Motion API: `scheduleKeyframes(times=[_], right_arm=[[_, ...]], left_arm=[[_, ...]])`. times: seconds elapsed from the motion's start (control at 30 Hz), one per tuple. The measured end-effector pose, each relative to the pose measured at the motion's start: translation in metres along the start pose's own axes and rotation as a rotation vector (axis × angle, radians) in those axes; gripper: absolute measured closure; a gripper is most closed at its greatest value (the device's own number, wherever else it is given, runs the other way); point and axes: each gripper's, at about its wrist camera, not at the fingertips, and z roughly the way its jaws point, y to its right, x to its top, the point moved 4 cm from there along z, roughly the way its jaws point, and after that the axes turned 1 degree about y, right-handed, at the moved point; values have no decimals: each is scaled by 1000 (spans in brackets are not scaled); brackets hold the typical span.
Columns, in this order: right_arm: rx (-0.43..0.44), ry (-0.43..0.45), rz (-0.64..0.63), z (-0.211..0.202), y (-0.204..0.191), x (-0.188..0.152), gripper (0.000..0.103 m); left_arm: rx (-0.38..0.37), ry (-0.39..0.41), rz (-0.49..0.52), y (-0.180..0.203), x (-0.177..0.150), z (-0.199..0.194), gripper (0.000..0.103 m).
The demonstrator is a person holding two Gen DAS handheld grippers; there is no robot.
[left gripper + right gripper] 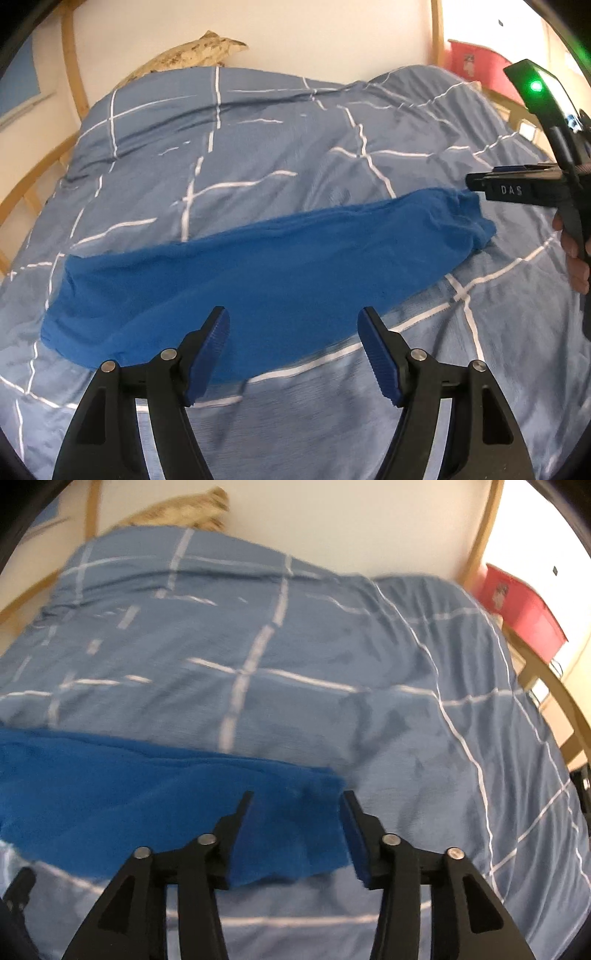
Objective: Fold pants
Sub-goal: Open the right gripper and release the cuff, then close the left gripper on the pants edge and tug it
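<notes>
Left claw (293, 325) is sitting with its jaws well apart over the near edge of the pants (236, 273), nothing pinched between the blue ribbed pads (212, 347). From my seat it looks like it's just hovering above the fabric, pointing down at a slant.

Right claw (297, 812) has its jaws apart too, straddling the end of the pants (155, 797). The cloth lies between the pads (242, 842), but I don't see them pressing on it, so I'd call that a loose straddle and not a grip. That view is pretty smeared, so don't quote me on the fine detail.

So the pants: bright blue, laid out as one long narrow strip across the bed, on top of a grey-blue duvet (295, 155) with white grid lines. In the left wrist view the strip runs from lower left up toward the right, where the bunched end sits just beside the tip of the right claw (476, 182). I can also see a hand (574, 254) on its handle at the right edge, plus a green light (535, 86) glowing on top of that unit.

Background stuff: a light wooden bed frame (72, 74), a cream wall, something tan and speckled (199, 51) poking up behind the duvet, and a red box (524, 609) off to the right.
</notes>
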Motion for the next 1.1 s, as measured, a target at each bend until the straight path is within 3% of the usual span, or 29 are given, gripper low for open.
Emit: scheduleKeyframes(times=[0.2,0.33,0.6,0.67,0.83,0.97,1.1], right_arm=[[178,54,11,-50,-68,12,55],[268,92,16,-73,-124,22,55],[356,105,-119,-77,-250,44,55],[383,101,-167,-72,-285,50,55],[519,82,-226,-58,-357,61,55],[602,70,-235,-44,-393,64,55],[628,57,-268,-27,-418,62,55]], left_arm=[[-21,6,17,-69,3,-29,32],[26,36,30,-132,4,-48,32],[110,71,78,-261,-8,-60,32],[88,71,86,-282,-11,-54,32],[-52,69,72,-315,-12,-27,32],[-125,89,82,-329,-9,-1,33],[-189,83,93,-339,-4,23,33]])
